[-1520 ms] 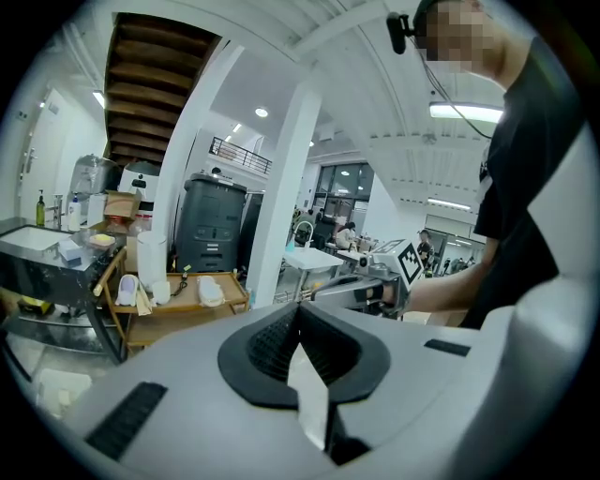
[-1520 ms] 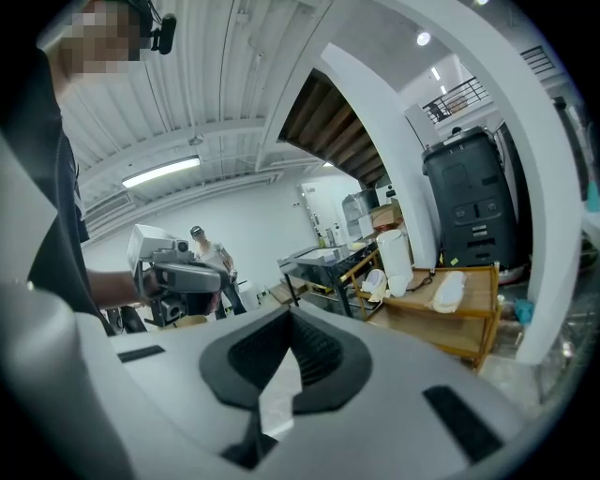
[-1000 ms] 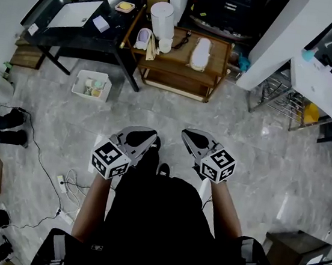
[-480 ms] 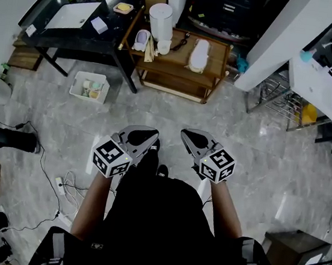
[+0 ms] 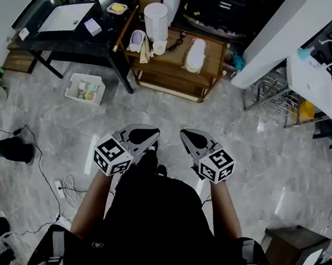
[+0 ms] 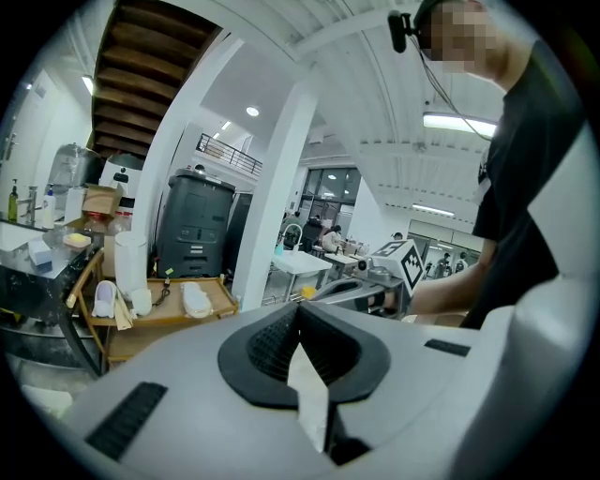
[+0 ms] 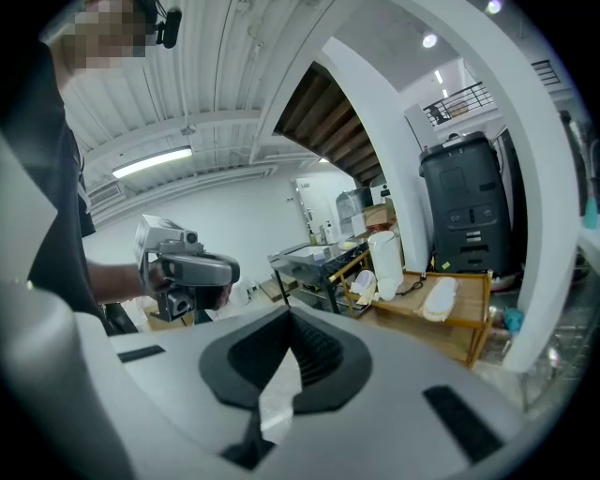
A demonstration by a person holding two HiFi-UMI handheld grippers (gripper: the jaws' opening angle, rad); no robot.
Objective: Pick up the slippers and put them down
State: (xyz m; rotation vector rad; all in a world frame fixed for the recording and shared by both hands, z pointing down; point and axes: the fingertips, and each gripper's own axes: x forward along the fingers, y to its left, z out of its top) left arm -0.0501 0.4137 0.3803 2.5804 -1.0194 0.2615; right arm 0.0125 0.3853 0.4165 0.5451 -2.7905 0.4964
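Note:
Two slippers lie on a low wooden table (image 5: 213,74) far ahead of me: a cream one (image 5: 196,54) and a pale lilac one (image 5: 136,39). The left gripper view shows them small at mid left, the cream slipper (image 6: 197,300) and the lilac slipper (image 6: 105,298). In the right gripper view they sit at right, the cream slipper (image 7: 438,298) and the lilac slipper (image 7: 364,283). My left gripper (image 5: 144,136) and right gripper (image 5: 189,139) are held side by side in front of my body, well short of the table. Both are shut with nothing between their jaws.
A white cylindrical bin (image 5: 156,20) stands on the wooden table's left end. A black table (image 5: 77,23) is to its left, with a white crate (image 5: 85,88) on the floor below. Cables (image 5: 66,179) trail at left. A white pillar (image 5: 276,34), wire rack (image 5: 280,95) and dark box (image 5: 287,245) are at right.
The floor and furniture have slid slightly leftward in the head view, and things at far left have dropped lower. Both grippers keep the same pose and stay shut.

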